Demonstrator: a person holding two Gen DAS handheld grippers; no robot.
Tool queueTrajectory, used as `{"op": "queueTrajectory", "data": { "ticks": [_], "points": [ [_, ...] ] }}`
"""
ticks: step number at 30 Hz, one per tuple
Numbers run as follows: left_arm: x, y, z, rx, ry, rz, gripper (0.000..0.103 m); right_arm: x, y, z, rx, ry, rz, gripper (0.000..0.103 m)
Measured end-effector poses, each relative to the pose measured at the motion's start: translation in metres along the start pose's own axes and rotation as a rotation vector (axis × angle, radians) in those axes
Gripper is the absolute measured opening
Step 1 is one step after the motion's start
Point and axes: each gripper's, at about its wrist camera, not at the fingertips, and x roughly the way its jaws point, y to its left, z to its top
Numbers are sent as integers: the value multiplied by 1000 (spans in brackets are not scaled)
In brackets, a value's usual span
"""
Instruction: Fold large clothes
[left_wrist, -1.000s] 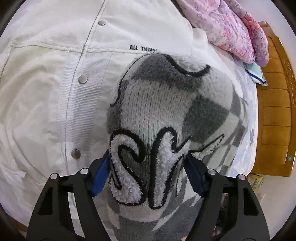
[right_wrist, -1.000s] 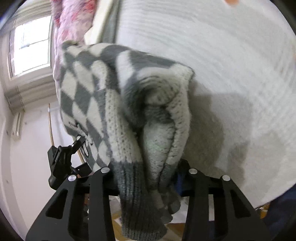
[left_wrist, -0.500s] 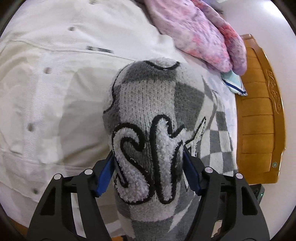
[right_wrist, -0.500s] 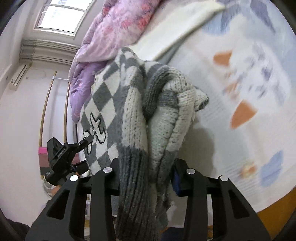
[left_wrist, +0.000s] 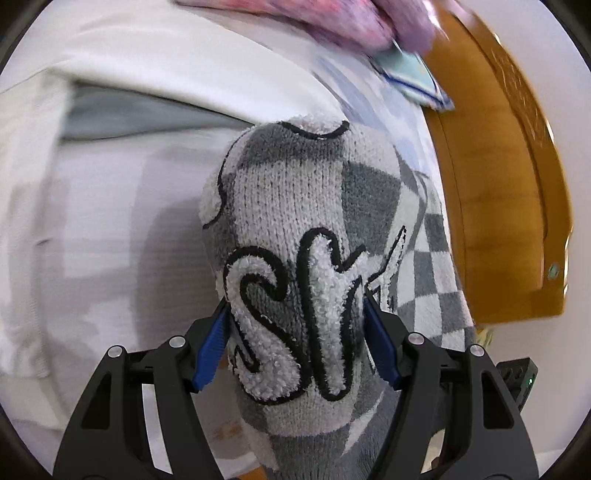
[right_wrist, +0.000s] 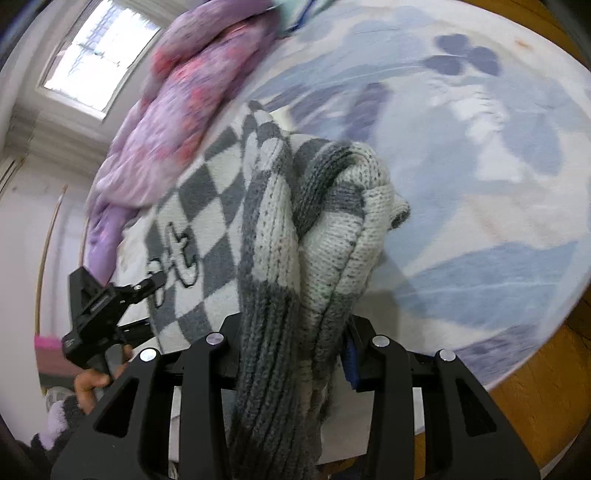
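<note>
Both grippers have carried the grey-and-white checked knit sweater (left_wrist: 295, 229) off the white snap-button jacket (left_wrist: 110, 206), toward the bed's wooden footboard (left_wrist: 498, 192). The left gripper (left_wrist: 297, 332) and right gripper (right_wrist: 291, 343) have their jaws clamped on bunched knit, the left having closed slightly. The sweater hangs above the floral bedsheet (right_wrist: 480, 184), probably ready for spreading.

Grey-and-white checkered knit sweater (left_wrist: 295, 229) with fuzzy black-outlined lettering hangs bunched above the bed.

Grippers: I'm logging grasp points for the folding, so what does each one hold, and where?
Both grip the same grey checked sweater. The left gripper clamps a bunched fold at the fluffy embroidered lettering; the right gripper clamps a bunch at the dark ribbed edge.
</note>
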Motion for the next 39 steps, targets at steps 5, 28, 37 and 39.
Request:
{"op": "queueTrajectory", "data": {
  "ticks": [5, 28, 37, 39],
  "points": [
    [36, -24, -8, 90, 68, 91, 67, 23, -53, -4, 109, 41, -44, 36],
    [-21, -72, 2, 222, -26, 370, 89, -1, 2, 0, -28, 86, -353, 78],
    [-131, -66, -7, 217, -132, 446, 90, -3, 108, -2, -109, 24, -245, 78],
    [-156, -64, -14, 246, -156, 458, 90, -14, 134, -16, -127, -3, -221, 78]
  ]
}}
